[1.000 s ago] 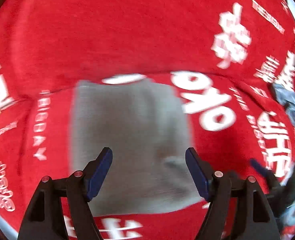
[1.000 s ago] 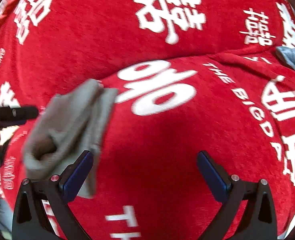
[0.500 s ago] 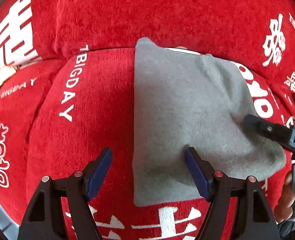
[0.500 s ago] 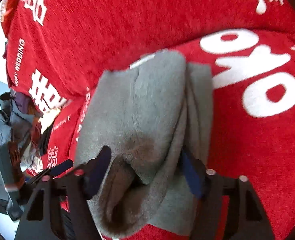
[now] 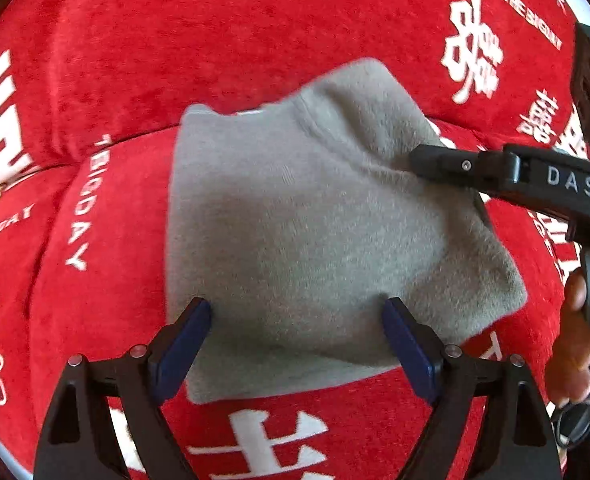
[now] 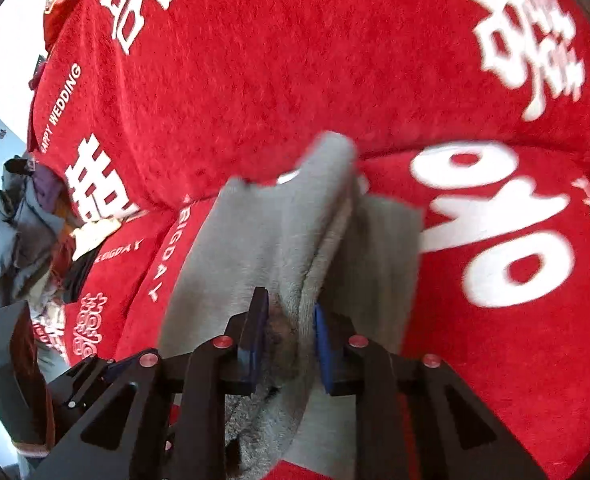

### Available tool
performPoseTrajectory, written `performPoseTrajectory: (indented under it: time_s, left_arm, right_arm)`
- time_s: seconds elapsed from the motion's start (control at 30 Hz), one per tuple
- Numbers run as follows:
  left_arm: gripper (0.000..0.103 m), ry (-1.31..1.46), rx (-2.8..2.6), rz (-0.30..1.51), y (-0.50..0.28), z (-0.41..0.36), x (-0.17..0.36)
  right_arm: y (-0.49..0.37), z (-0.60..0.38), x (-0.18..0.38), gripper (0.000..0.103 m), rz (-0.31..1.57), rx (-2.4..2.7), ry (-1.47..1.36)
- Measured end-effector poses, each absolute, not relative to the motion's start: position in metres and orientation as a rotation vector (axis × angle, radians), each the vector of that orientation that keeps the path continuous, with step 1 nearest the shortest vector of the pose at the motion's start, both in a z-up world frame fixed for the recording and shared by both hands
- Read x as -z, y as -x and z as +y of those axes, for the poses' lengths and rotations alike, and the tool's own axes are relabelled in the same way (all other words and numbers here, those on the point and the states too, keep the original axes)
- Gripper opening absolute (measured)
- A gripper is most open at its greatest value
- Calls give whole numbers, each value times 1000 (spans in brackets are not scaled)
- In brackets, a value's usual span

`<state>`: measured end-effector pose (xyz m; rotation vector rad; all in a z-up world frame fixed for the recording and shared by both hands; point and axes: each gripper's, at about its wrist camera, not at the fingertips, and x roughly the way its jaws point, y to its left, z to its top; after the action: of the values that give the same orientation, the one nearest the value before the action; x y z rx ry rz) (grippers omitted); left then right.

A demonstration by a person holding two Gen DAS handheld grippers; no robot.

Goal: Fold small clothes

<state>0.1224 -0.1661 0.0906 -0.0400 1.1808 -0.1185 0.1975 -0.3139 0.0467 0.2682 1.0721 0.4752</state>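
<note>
Currently, status by item:

Task item: grey garment (image 5: 319, 232), folded, fleece-like texture, lying on the red cover (image 5: 223, 40); it occupies the centre of the left wrist view.

Garment edges: the left edge runs straight from 11 o'clock toward 7 o'clock; the far right portion at 1 o'clock is raised off the cover.

Left tool (image 5: 297, 312): fingers apart, blue pads visible on both; both fingertips rest at the near part of the garment, one by its left edge at 7 o'clock, the other at 5 o'clock. Nothing is clamped between them.

Right tool (image 6: 291, 320): fingers drawn close together and clamped on a bunched fold of the grey garment (image 6: 295, 240). In the left wrist view this tool (image 5: 419, 158) enters from 3 o'clock, its black tip meeting the garment's right side.

Fold held: in the right wrist view the fabric rises from the pads toward 12 o'clock as a ridge, with a second layer hanging to the right at 2 o'clock.

Right hand (image 5: 575, 344): partly visible at 4 o'clock in the left wrist view, around the tool handle.

Support: red cover with white lettering and characters, spread over a cushioned surface with a seam running behind the garment.

Surroundings: pile of mixed clothes (image 6: 23, 224) at 9 o'clock in the right wrist view, well apart from the garment.
</note>
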Motion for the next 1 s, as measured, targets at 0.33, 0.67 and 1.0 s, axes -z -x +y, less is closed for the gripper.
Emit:
performPoseTrajectory:
  time_s: [0.33, 0.67, 1.0]
  left_arm:
    - [87, -38, 133, 1190, -107, -157, -97]
    - [87, -121, 118, 1143, -66, -133, -66]
    - [87, 316, -51, 1200, -75, -32, -50]
  right_arm:
    - [-172, -352, -36, 66, 1057, -408, -324]
    - [-112, -293, -41, 66, 946, -495, 42]
    - [-108, -304, -28, 9, 1038, -470, 42]
